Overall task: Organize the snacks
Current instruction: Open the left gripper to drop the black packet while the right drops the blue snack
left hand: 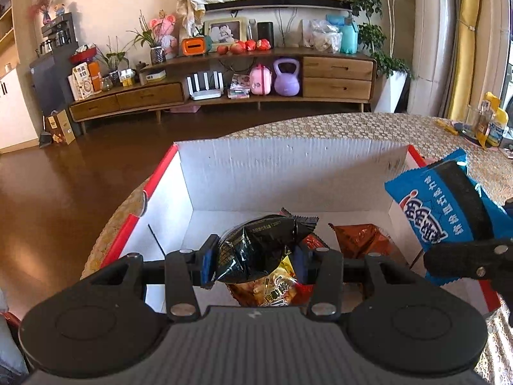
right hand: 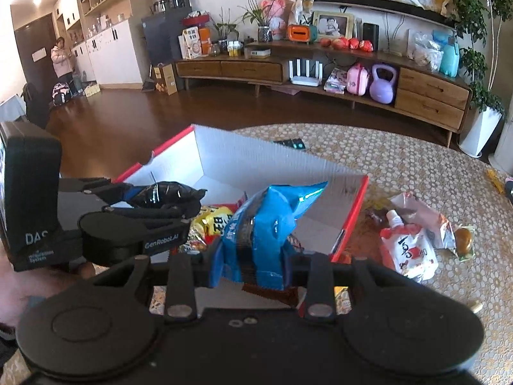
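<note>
Patterned surface (right hand: 400, 173) fills the right and middle of the right wrist frame. On it sits the box (left hand: 288, 163), white inside with red rims, taking the centre of the left wrist frame and the centre-left of the right one. Box floor holds loose snacks: an orange-brown packet (left hand: 362, 237) right of centre in the left wrist frame and a yellow packet (right hand: 213, 219) at centre in the right one.

My left claw (left hand: 256, 256), bottom centre of its frame, is clamped on a black snack bag (left hand: 259, 247), pads pressing both sides, the bag hanging above the open box. Right wrist frame shows that claw at mid left, over the box's left part.

My right claw (right hand: 253, 256), bottom centre of its frame, is clamped on a blue snack bag (right hand: 269, 218), pads squeezing its lower half, bag above the box's near right part. In the left wrist frame the bag shows at the right edge, over the box's right rim.

Outside the box, right of centre in the right wrist frame: a red-and-white pouch (right hand: 407, 250), a crumpled wrapper (right hand: 426, 215) just behind it, a small wrapped cake (right hand: 465, 240) beside them.
</note>
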The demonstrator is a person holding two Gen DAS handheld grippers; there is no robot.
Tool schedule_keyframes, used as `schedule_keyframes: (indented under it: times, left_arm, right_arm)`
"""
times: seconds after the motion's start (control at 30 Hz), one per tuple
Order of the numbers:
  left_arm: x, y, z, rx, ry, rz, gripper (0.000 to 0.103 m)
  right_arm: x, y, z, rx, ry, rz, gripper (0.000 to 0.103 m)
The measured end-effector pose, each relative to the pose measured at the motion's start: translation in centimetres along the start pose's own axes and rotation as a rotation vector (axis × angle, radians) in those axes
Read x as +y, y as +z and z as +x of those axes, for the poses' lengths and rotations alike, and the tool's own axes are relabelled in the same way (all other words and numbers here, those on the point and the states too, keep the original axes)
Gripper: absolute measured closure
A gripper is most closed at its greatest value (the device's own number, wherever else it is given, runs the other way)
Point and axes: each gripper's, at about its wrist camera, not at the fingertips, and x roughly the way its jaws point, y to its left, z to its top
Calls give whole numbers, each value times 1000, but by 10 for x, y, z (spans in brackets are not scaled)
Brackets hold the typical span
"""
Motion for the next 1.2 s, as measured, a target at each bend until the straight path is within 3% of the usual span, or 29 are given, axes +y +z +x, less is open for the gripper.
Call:
schedule_keyframes:
  times: [0.43, 0.73, 0.93, 1.0, 1.2]
  left_arm:
    - [-6, -10, 22, 48, -17, 18, 58]
    - [-8, -8, 26, 56, -5, 41, 55]
    - [-9, -13, 28, 79, 2, 21, 41]
    - [-10, -13, 26, 75, 2, 17, 28]
    - [-13, -11, 18, 63, 10, 23, 25]
  right_arm:
    - [-4, -10, 25, 68, -7, 8, 70]
    - [-3, -13, 27, 67, -8, -2, 66]
    - [-5, -14, 24, 65, -1, 5, 64]
    - [-5, -14, 23, 62, -1, 5, 62]
    - [-7, -13, 15, 40, 3, 10, 50]
